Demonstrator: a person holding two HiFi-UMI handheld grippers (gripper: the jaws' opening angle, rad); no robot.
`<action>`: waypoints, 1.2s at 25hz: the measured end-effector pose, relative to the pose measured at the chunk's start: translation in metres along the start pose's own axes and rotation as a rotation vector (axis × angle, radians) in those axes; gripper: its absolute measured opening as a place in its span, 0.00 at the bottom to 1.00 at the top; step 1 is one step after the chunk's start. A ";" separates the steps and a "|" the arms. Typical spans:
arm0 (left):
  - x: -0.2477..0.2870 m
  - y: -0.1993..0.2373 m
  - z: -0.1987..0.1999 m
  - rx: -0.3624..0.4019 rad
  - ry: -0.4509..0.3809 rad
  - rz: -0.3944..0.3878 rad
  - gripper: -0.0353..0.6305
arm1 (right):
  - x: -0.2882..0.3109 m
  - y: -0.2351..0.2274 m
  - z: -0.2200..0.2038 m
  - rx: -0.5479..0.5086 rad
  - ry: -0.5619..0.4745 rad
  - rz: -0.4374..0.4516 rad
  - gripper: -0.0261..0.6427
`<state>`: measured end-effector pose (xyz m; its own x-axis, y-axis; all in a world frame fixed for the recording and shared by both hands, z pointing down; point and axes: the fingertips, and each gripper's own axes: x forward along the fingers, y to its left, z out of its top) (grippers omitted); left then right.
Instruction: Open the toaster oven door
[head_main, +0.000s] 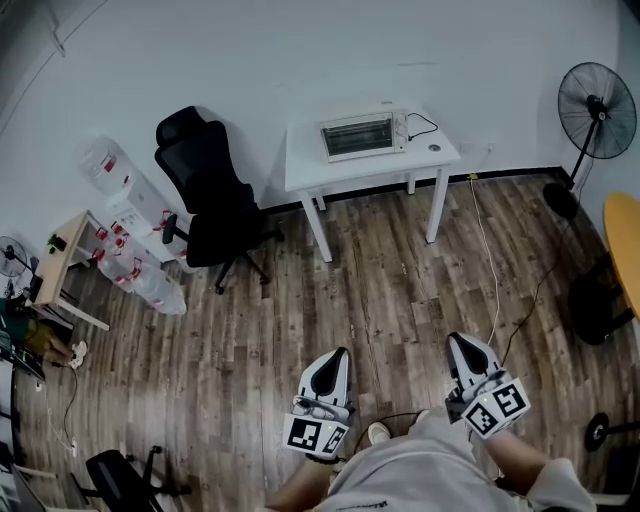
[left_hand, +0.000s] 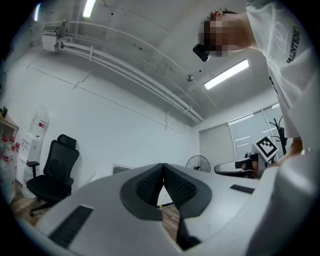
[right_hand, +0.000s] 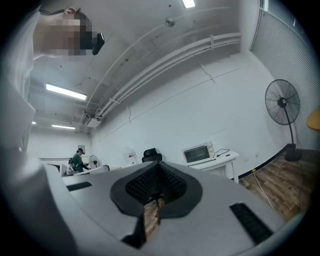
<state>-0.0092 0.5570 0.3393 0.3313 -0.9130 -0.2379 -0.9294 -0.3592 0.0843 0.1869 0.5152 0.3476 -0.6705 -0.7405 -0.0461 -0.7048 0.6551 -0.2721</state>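
Left gripper (head_main: 336, 356): low in the head view, about 6 o'clock of centre, nose toward 12 o'clock and tipped slightly up. In the left gripper view its jaws are closed tip to tip, ribbed pads (left_hand: 149, 184) meeting, nothing between them. Its marker cube (head_main: 317, 435) is at the rear, nearest the body.

Right gripper (head_main: 461, 344): about 5 o'clock of centre, nose toward 11 o'clock, held level. Jaws likewise together and empty. Its own marker cube (head_main: 498, 405) is at the rear.

The two grippers are side by side, apart, close in front of the torso (head_main: 420, 470) at the 6 o'clock edge. The left forearm (head_main: 300, 492) runs in from 6 o'clock, the right sleeve (head_main: 535, 475) from 5 o'clock. The hands are hidden behind the grippers.
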 end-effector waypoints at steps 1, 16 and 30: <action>0.000 0.002 0.000 -0.007 0.001 0.002 0.06 | 0.001 0.002 -0.001 -0.001 0.007 0.000 0.06; 0.072 0.035 -0.014 -0.009 0.010 0.008 0.06 | 0.084 -0.038 0.006 -0.015 0.032 0.051 0.06; 0.207 0.071 -0.041 0.023 0.033 0.078 0.06 | 0.189 -0.144 0.040 0.000 0.024 0.121 0.06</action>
<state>0.0002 0.3347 0.3360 0.2621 -0.9442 -0.1996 -0.9562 -0.2821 0.0787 0.1709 0.2750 0.3393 -0.7557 -0.6525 -0.0558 -0.6187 0.7393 -0.2659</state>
